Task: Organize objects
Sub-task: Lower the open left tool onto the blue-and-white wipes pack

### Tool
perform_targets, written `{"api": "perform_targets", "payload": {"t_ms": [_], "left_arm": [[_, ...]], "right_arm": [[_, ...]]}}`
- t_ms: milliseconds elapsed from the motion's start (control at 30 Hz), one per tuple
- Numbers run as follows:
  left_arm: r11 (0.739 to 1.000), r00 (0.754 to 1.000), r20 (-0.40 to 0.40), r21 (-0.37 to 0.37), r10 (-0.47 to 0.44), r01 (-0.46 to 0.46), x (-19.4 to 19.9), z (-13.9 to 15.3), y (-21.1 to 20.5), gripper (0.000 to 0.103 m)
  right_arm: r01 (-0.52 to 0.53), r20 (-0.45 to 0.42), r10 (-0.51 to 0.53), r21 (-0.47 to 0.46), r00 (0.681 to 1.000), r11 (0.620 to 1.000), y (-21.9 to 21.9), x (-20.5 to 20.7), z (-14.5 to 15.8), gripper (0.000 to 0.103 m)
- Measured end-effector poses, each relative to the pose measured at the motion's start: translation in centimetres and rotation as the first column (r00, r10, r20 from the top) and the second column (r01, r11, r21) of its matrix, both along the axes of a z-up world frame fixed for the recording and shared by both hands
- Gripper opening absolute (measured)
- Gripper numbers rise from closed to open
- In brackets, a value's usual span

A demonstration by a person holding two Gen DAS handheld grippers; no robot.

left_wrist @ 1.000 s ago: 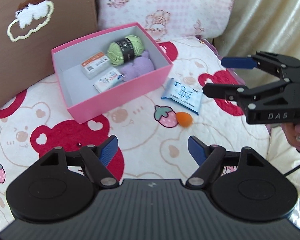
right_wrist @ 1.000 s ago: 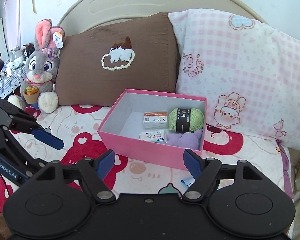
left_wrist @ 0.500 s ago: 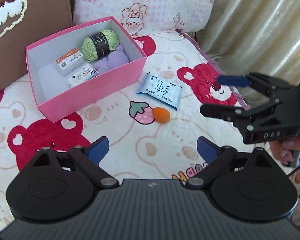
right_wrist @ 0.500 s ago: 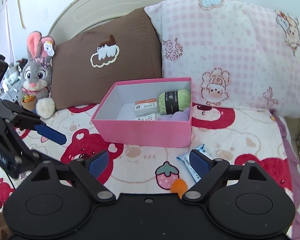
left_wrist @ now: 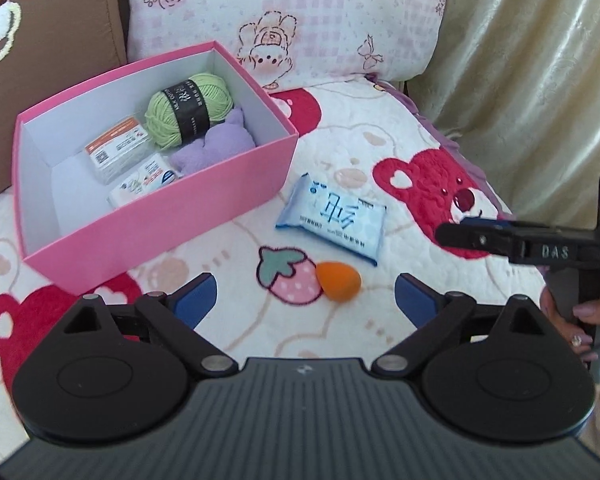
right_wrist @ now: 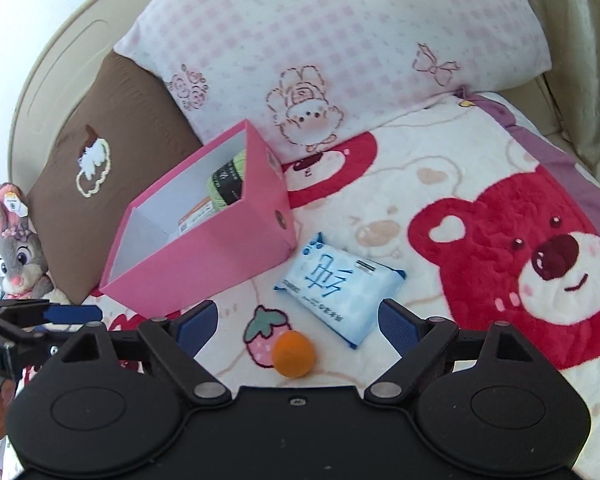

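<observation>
My left gripper (left_wrist: 304, 300) is spread wide with nothing between its blue pads, and so is my right gripper (right_wrist: 298, 320); neither holds anything. An orange sponge (left_wrist: 337, 286) lies on the bear-print blanket (left_wrist: 440, 152) just ahead of both, beside a printed strawberry. A blue tissue pack (left_wrist: 332, 218) rests flat a little farther, just right of the pink box (left_wrist: 180, 216). Inside the box sit a green yarn ball (left_wrist: 190, 110), a purple plush piece (left_wrist: 216, 148) and two small packets (left_wrist: 118, 150). Pillows stand at the far side.
</observation>
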State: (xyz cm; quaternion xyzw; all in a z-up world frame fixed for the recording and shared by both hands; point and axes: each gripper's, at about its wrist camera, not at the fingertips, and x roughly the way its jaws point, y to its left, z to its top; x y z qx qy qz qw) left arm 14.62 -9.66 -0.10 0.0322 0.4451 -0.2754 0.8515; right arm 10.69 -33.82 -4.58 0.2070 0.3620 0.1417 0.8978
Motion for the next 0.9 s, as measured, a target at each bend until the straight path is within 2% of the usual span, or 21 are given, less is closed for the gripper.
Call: {"api": "perform_targets", "payload": {"t_ms": [233, 400, 533, 733, 833, 900], "left_arm": [[0.998, 0.999, -0.007, -0.048, -0.051, 0.051, 3.2, -2.5, -2.5, 0.097], [0.996, 0.997, -0.03, -0.051, -0.075, 0.074, 4.9, -4.8, -4.5, 0.096], [0.996, 0.995, -0.047, -0.035, -0.086, 0.084, 6.1, -6.3, -5.8, 0.095], [0.997, 0.997, -0.026, -0.014, -0.078, 0.077, 7.8, -8.1, -7.4, 0.093], [0.994, 0.997, -0.017, -0.074, -0.08, 0.078, 8.7, -9.1, -7.6, 0.093], [0.992, 0.996, -0.051, -0.113, -0.069, 0.062, 9.4, -9.7, -7.6, 0.093]], "right_arm": [[0.047, -0.039, -0.05, -0.059, 0.998, 0.997, 0.3, 1.4, -2.7, 0.09], [0.138, -0.01, -0.143, -0.208, 0.99, 0.968, 1.4, 2.9, -3.4, 0.09], [0.13, -0.011, -0.135, -0.197, 0.991, 0.972, 1.5, 3.4, -4.2, 0.09], [0.116, 0.006, -0.117, -0.206, 0.993, 0.972, 1.5, 3.6, -5.7, 0.09], [0.083, 0.001, -0.084, -0.181, 0.996, 0.98, 1.4, 4.0, -6.6, 0.09], [0.072, -0.015, -0.076, -0.157, 0.997, 0.985, 1.3, 4.3, -7.5, 0.085]]}}
